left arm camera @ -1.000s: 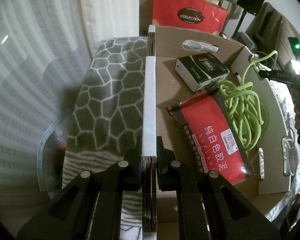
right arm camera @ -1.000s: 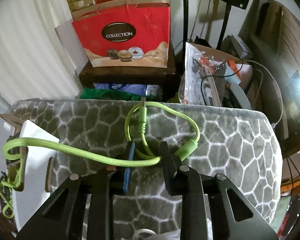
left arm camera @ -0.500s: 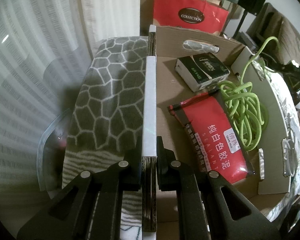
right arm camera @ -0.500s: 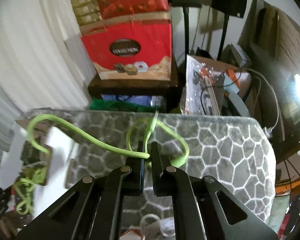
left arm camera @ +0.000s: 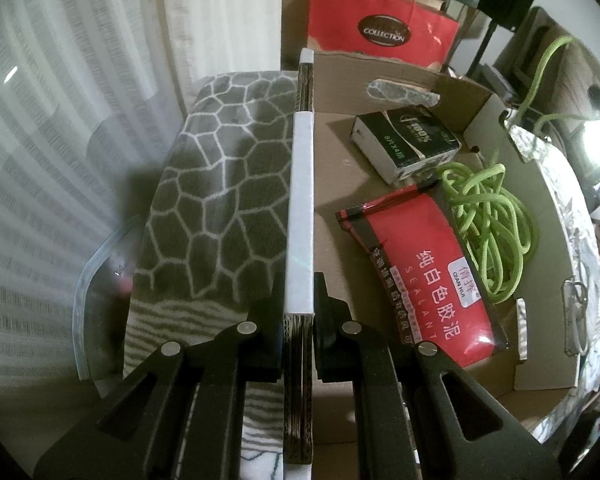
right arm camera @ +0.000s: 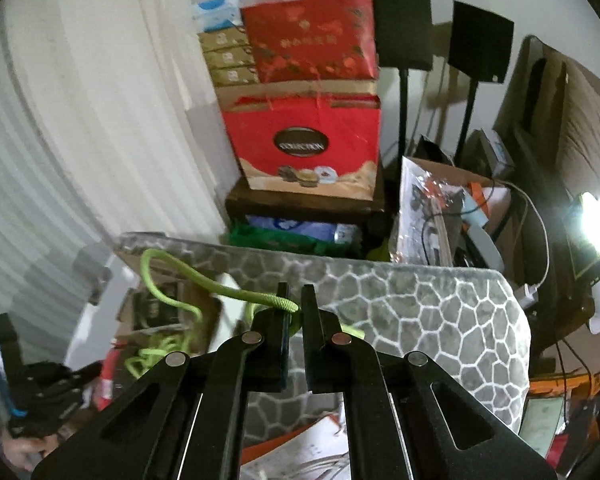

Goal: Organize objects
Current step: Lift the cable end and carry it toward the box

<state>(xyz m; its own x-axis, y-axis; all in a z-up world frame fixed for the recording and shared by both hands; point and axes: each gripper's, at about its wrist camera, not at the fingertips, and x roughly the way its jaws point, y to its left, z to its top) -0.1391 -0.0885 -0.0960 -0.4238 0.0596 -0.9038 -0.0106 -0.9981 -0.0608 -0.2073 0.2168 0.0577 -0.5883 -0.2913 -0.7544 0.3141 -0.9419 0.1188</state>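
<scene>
My left gripper [left arm camera: 299, 280] is shut on the white-edged side wall [left arm camera: 300, 184] of an open cardboard box [left arm camera: 340, 152]. Inside the box lie a dark green tissue pack [left arm camera: 408, 140], a red sealant packet [left arm camera: 432, 272] and a heap of bright green cord [left arm camera: 488, 216]. One strand of the cord climbs out at the upper right. In the right wrist view my right gripper [right arm camera: 295, 296] is shut on the green cord [right arm camera: 204, 280], held above the grey honeycomb blanket [right arm camera: 420, 304]. The cord sags leftward to the box [right arm camera: 168, 276].
The grey blanket [left arm camera: 220, 184] also lies left of the box wall. Red gift bags [right arm camera: 304, 144] stand stacked on a dark stand behind. A clutter of bags and cables [right arm camera: 452, 216] sits at the right, with a bright lamp [right arm camera: 592, 208]. A hand [right arm camera: 20, 452] holds the left gripper [right arm camera: 40, 384].
My right gripper closed on the green cord and rose, lifting it off the blanket. The strand now hangs higher above the box. The left gripper has not moved.
</scene>
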